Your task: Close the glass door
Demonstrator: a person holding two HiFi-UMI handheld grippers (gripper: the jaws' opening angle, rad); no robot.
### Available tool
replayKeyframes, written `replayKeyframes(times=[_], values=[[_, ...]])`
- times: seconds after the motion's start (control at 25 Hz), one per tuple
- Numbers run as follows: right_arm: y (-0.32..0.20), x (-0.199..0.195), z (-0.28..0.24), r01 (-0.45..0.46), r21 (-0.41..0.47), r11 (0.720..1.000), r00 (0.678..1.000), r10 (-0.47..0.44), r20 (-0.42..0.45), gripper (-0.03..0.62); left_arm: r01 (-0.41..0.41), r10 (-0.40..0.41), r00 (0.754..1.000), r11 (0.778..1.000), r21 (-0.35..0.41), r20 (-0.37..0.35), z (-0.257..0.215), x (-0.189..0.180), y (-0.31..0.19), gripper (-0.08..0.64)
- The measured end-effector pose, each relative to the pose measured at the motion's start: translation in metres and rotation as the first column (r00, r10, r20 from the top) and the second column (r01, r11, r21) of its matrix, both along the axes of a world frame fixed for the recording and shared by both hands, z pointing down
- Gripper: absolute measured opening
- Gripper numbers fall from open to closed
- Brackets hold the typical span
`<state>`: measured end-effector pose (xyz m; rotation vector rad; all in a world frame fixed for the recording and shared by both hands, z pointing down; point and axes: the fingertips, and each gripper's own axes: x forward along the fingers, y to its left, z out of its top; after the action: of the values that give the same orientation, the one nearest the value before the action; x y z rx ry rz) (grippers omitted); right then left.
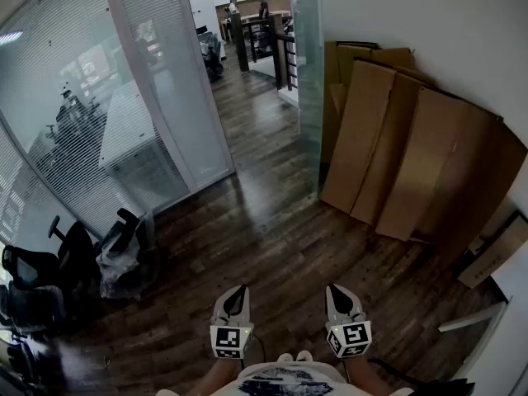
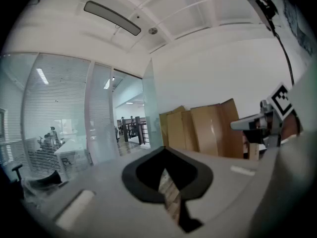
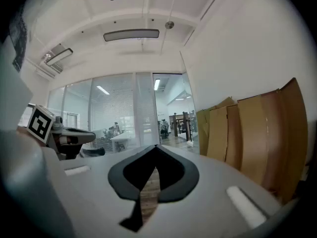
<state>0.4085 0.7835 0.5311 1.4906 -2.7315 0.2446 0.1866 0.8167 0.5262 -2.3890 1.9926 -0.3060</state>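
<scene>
Approach: left gripper point(image 1: 238, 290) and right gripper point(image 1: 336, 290) jaws clenched, empty; I must reach glass door point(image 1: 307, 73) first.

The glass door point(image 1: 307, 89) is running off the top edge, office chairs point(image 1: 25, 272) off the left; distant people point(image 1: 262, 7) are appearing too small to read.

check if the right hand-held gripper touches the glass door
Apart. Head view shows a long stretch of wood floor between the right hand-held gripper and the glass door.
</scene>
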Motion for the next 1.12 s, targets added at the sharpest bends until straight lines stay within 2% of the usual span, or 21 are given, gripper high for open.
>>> replayKeyframes(times=[0.28,0.52,0.68,0.88,1.04,1.12], values=[[0.000,0.004,-0.011,-0.006,0.026,1.000,1.000,0.006,0.000,0.008,-0.005,0.005,1.000,1.000,0.008,0.009,-0.005,-0.004,-0.002,0.000],[-0.004,0.022,-0.007,-0.029,0.016,0.999,0.999,0.029,0.022,0.008,-0.025,0.025,1.000,1.000,-0.006,0.002,-0.008,0.014,-0.007,0.000],[-0.007,0.026,-0.008,-0.014,0.017,1.000,0.999,0.013,0.030,0.008,-0.045,0.045,0.999,0.999,-0.014,0.004,-0.007,0.027,-0.009,0.000],[-0.011,0.040,0.000,0.009,-0.005,1.000,1.000,-0.008,0.021,0.008,-0.025,0.025,0.999,1.000,-0.009,0.028,-0.001,0.037,-0.013,0.000],[-0.013,0.051,0.007,0.019,-0.011,1.000,1.000,-0.019,0.016,0.008,-0.016,0.016,1.000,1.000,-0.008,0.008,-0.005,0.052,-0.013,0.000],[-0.018,0.054,0.009,0.021,-0.014,1.000,1.000,-0.021,0.014,0.008,-0.010,0.011,1.000,1.000,-0.005,0.020,0.001,0.052,-0.015,0.000]])
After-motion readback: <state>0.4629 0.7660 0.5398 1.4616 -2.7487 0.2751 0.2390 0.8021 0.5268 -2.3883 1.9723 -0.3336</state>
